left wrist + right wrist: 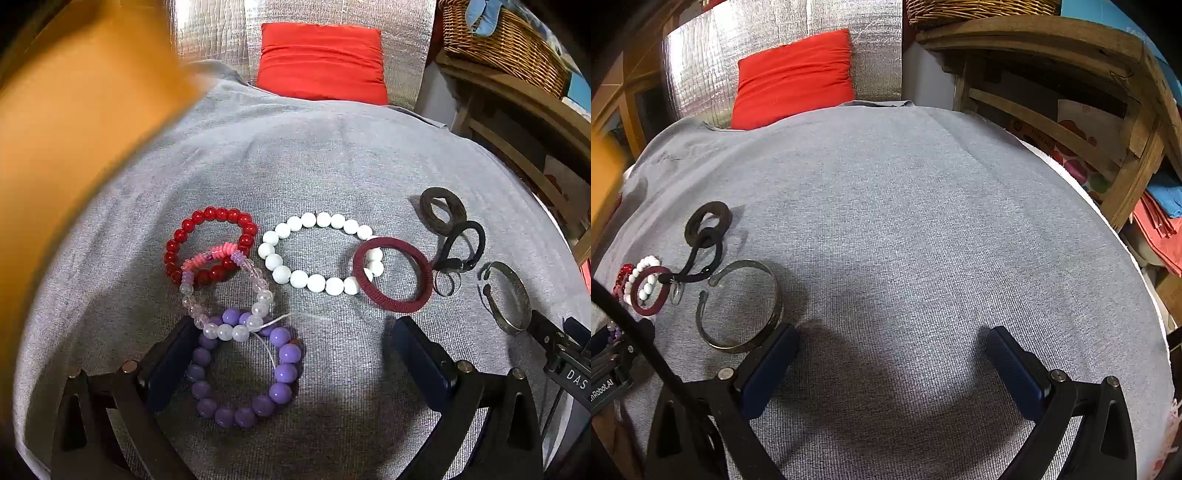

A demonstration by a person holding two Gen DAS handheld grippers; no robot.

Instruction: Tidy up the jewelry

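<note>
Bracelets lie on a grey cloth point(332, 166). In the left wrist view: a purple bead bracelet point(245, 369), a clear and pink bead bracelet point(229, 291), a red bead bracelet point(210, 243), a white bead bracelet point(317, 251), a maroon bangle point(392, 275), black rings point(448, 225) and a metal cuff point(508, 295). My left gripper point(291, 350) is open, its fingers either side of the purple bracelet. My right gripper point(890, 354) is open and empty; its left finger point(772, 363) is next to the metal cuff point(742, 306). The black rings point(705, 236) and maroon bangle point(650, 291) lie further left.
A red cushion point(321, 61) leans on a silver foil panel point(214, 33) at the back. A wooden shelf point(1071, 92) with a wicker basket point(502, 40) stands at the right. An orange blurred surface point(74, 147) fills the left of the left wrist view.
</note>
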